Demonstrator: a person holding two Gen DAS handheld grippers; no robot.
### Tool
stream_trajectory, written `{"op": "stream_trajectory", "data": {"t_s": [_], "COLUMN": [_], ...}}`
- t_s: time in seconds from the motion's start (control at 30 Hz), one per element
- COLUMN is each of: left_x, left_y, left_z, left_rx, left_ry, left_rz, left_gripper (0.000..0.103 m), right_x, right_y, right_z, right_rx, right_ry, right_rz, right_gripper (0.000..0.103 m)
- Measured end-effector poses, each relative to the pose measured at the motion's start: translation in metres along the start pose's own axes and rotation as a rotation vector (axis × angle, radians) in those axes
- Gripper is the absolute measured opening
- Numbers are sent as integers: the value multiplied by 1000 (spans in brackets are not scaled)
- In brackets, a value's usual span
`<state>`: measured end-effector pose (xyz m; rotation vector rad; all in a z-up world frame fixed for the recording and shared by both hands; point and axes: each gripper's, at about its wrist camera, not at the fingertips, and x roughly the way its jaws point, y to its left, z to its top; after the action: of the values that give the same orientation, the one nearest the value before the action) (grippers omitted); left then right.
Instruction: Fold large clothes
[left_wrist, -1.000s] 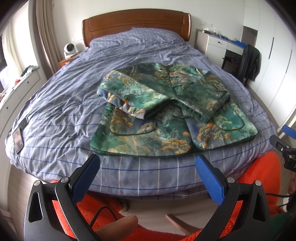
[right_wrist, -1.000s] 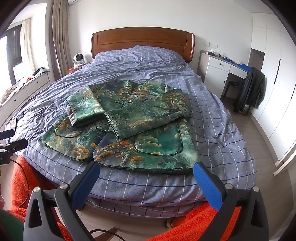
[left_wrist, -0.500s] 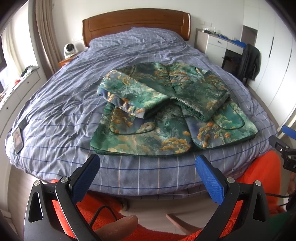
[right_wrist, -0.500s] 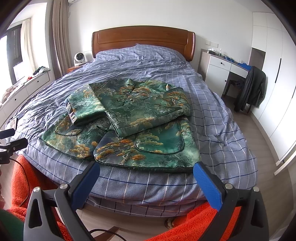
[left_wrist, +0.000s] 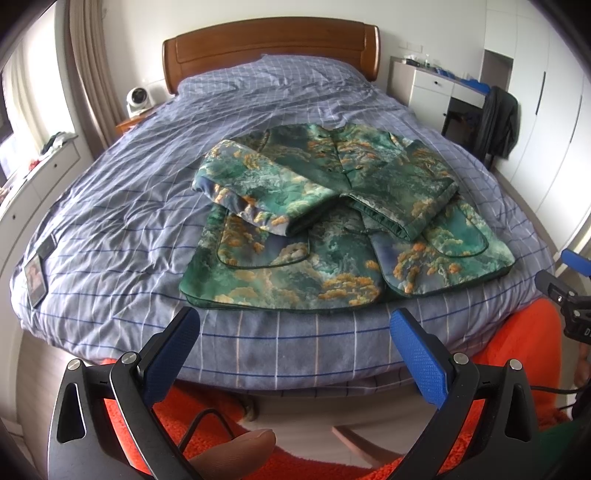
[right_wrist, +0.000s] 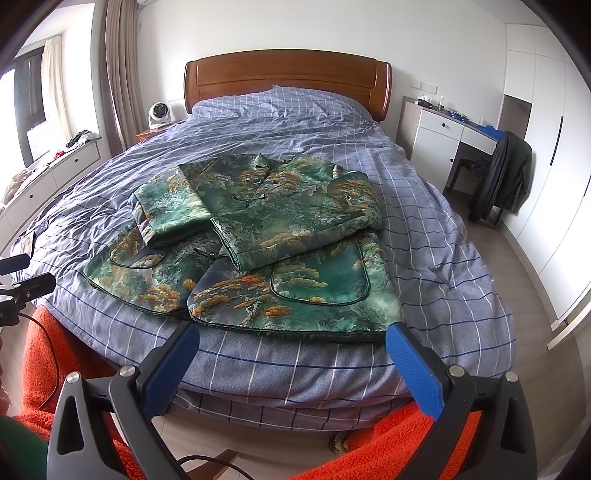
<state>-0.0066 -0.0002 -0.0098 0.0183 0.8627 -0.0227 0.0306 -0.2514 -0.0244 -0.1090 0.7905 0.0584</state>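
Holding both hand-held grippers spread wide and empty, you have the left hand-held gripper (left_wrist: 293, 345) and right hand-held gripper (right_wrist: 291, 352) short of the bed (left_wrist: 110, 206). The green jacket (left_wrist: 332, 229) lies near the foot edge, sleeves folded across. Only your left view shows a phone (left_wrist: 35, 278); only your right shows the window (right_wrist: 22, 107).
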Motion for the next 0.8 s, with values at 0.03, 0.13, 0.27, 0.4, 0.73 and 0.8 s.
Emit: {"op": "stream_trajectory", "data": {"t_s": [0.03,0.13,0.27,0.4,0.73,0.8], "left_x": [0,0,2,1,1,1], "left_y": [0,0,0,1,2,2], "left_z": [0,0,-1,1,3,3], "left_rx": [1,1,7,9,4,3], "left_ry": [0,1,5,4,-1,-6], "left_rz": [1,1,5,4,-1,4], "left_gripper": [102,102,102,102,103,103], "right_x": [0,1,2,2,3,4], "right_y": [0,0,1,1,0,-1], "right_z": [0,0,-2,-2,-2,-2], "right_rx": [0,-1,-4,-5,-2,-1], "right_ry": [0,1,4,4,-1,-3], "right_rz": [0,0,0,0,6,7], "right_gripper": [103,103,103,103,103,103]}}
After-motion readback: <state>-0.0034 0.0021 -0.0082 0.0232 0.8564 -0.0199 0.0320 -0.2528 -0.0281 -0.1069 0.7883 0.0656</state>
